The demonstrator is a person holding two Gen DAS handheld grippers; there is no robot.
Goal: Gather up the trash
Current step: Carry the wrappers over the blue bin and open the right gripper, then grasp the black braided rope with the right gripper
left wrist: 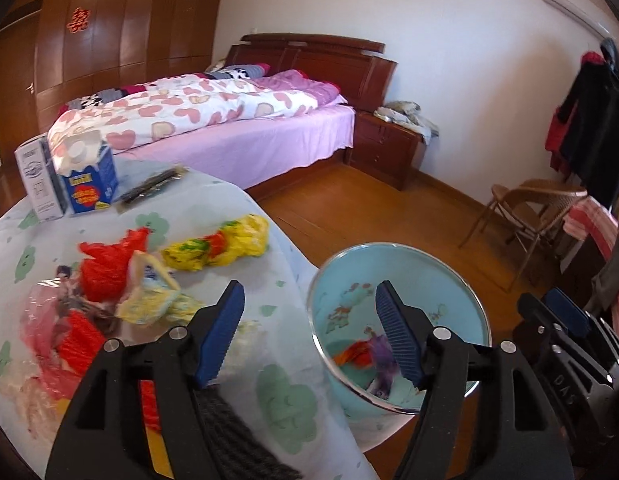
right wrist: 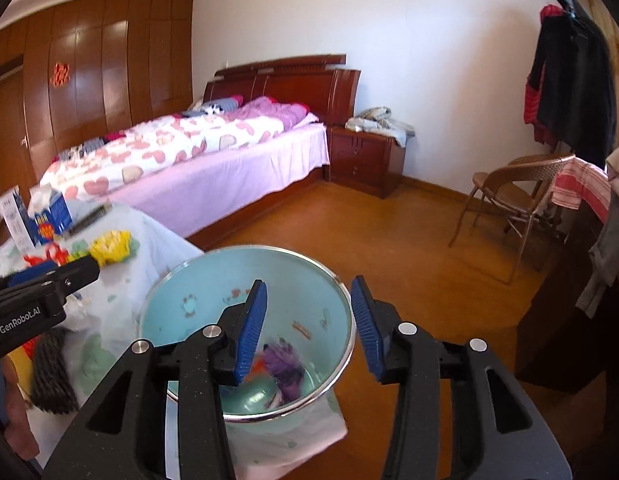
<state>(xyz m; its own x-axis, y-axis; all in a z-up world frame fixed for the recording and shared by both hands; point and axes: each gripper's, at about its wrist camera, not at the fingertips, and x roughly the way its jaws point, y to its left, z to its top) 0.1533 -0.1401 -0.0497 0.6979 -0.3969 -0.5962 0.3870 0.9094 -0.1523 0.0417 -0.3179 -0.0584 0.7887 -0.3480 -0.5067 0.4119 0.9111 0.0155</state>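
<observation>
A light blue bin (left wrist: 349,292) with a metal rim stands on the floor against the table's corner. Inside it lie a purple wrapper (right wrist: 283,364) and an orange scrap (left wrist: 355,354). My left gripper (left wrist: 309,296) is open, one finger over the tablecloth and the other over the bin, with nothing between them. My right gripper (right wrist: 309,284) hangs open above the bin (right wrist: 249,249), empty. On the table (left wrist: 277,392) lie a red plastic bag (left wrist: 105,268), a yellow bag (left wrist: 225,246), a yellow-blue wrapper (left wrist: 157,300) and a clear pinkish wrapper (left wrist: 49,340).
A blue carton (left wrist: 89,176), a white box (left wrist: 37,184) and a dark packet (left wrist: 153,186) stand at the table's far side. A dark knitted cloth (left wrist: 229,432) lies near me. Beyond are a bed (right wrist: 213,168), a nightstand (right wrist: 365,160), a chair (right wrist: 509,196) and a dark cabinet (right wrist: 557,320).
</observation>
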